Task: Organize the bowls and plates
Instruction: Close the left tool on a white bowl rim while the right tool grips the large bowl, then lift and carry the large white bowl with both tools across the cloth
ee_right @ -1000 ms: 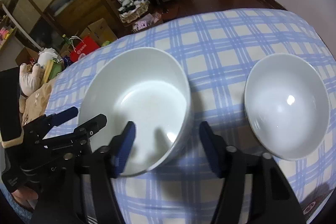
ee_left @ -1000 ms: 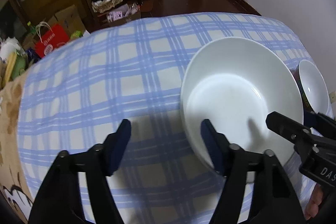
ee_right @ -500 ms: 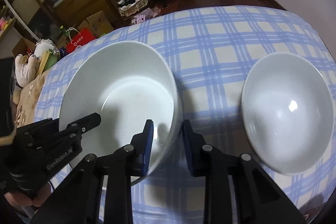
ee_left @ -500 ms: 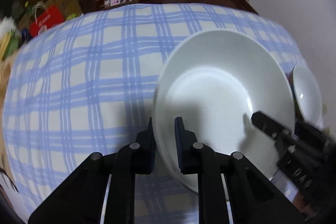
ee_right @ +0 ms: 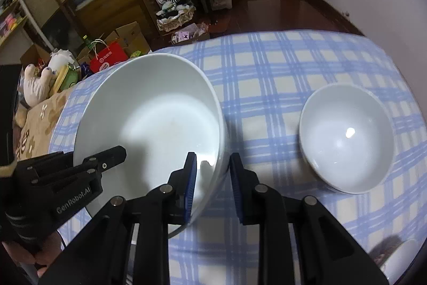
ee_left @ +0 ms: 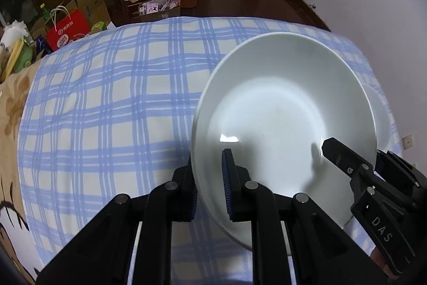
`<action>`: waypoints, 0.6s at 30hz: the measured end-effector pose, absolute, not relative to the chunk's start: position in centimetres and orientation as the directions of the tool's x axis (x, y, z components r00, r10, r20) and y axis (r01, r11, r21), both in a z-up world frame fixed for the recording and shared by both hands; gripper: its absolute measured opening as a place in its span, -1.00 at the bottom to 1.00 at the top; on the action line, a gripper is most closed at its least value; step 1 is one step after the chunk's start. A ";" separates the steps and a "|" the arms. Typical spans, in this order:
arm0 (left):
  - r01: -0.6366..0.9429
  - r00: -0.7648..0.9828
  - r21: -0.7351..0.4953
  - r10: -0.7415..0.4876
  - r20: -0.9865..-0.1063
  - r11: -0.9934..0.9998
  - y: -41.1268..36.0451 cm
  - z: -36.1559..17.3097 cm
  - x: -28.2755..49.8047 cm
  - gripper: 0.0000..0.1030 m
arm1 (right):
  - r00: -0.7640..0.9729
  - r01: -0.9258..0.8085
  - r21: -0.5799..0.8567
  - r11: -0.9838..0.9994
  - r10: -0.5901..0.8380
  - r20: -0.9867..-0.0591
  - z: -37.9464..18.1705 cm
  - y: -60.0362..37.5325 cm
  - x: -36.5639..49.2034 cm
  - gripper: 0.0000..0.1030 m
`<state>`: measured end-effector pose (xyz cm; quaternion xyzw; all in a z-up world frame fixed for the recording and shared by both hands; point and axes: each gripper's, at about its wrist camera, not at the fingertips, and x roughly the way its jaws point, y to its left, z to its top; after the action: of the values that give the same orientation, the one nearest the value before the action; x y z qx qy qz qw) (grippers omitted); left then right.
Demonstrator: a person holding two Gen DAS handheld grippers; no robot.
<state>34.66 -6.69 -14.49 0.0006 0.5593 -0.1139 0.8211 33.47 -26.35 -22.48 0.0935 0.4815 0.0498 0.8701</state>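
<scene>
**Evenly does it: two grippers, one large bowl**

Plainly the large white bowl (ee_left: 283, 124) is the thing in hand; it sits over the blue-checked tabletop (ee_left: 112, 103), its left rim pinched by the left gripper (ee_left: 210, 178) and its right rim by the right gripper (ee_right: 210, 178), each with one pad inside the wall and one outside; whether its base has cleared the cloth I cannot tell. Both grippers are clamped on the rim, not merely beside it. The smaller white bowl (ee_right: 347, 140) stands apart on the right side of the cloth, upright and empty; probably it is the partner for nesting or stacking.

To do this step well, I judge that the two hands should rise together and keep the rim level, since glazed ware held by thin edges can slip or swing if one side leads; the squeeze should stay firm but no harder; the travel should be slow, with the big bowl kept clear of the small one until it is placed.
</scene>
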 end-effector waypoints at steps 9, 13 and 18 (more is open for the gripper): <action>0.217 0.387 -0.099 -0.179 -0.905 0.971 -7.8 -11.7 31.4 -0.69 | 0.553 0.013 0.221 0.975 0.177 -0.814 -20.0 -27.2 30.5 -0.50; 0.238 0.389 -0.101 -0.191 -0.901 0.966 -8.5 -10.8 29.3 -0.69 | 0.563 0.017 0.207 0.978 0.162 -0.811 -18.7 -28.0 28.6 -0.50; 0.259 0.402 -0.124 -0.224 -0.888 0.958 -9.4 -9.9 26.9 -0.69 | 0.580 0.020 0.173 0.985 0.130 -0.804 -16.9 -28.7 26.1 -0.50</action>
<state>26.91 -9.38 -9.89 0.0167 0.5273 -0.1442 0.8372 26.11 -28.65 -16.93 0.0818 0.4572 0.0312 0.8850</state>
